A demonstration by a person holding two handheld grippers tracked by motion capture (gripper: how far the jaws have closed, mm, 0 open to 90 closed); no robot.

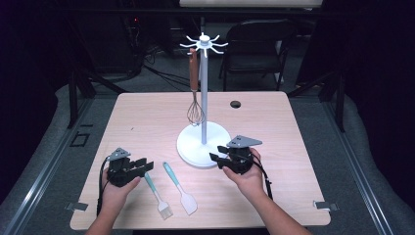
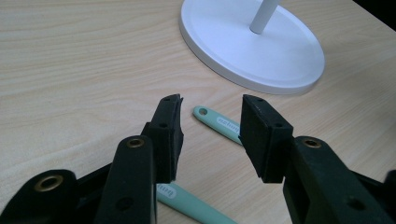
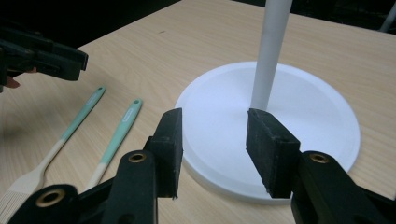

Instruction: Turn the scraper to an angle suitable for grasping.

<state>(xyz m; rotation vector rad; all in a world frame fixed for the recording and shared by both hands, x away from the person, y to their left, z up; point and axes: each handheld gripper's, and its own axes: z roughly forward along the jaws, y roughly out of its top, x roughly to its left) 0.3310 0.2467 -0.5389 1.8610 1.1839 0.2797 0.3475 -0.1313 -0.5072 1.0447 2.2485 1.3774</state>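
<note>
A white utensil stand (image 1: 195, 147) rises from a round base at the table's middle, and a wooden-handled whisk (image 1: 195, 105) hangs from one of its top hooks. In front of it a teal-handled brush (image 1: 157, 195) and a teal-handled spatula (image 1: 180, 188) lie flat side by side. My left gripper (image 1: 147, 167) is open just left of the brush handle (image 2: 187, 205), with the spatula handle (image 2: 217, 122) beyond its jaws. My right gripper (image 1: 214, 160) is open at the base's right front edge, jaws framing the base (image 3: 303, 107) and pole (image 3: 273, 46), holding nothing.
The wooden table (image 1: 147, 112) has a small cable hole (image 1: 235, 104) at the back right. A dark chair (image 1: 257, 44) and cables stand behind the table. In the right gripper view the left gripper (image 3: 46, 56) hovers above the brush (image 3: 70, 126) and spatula (image 3: 119, 135).
</note>
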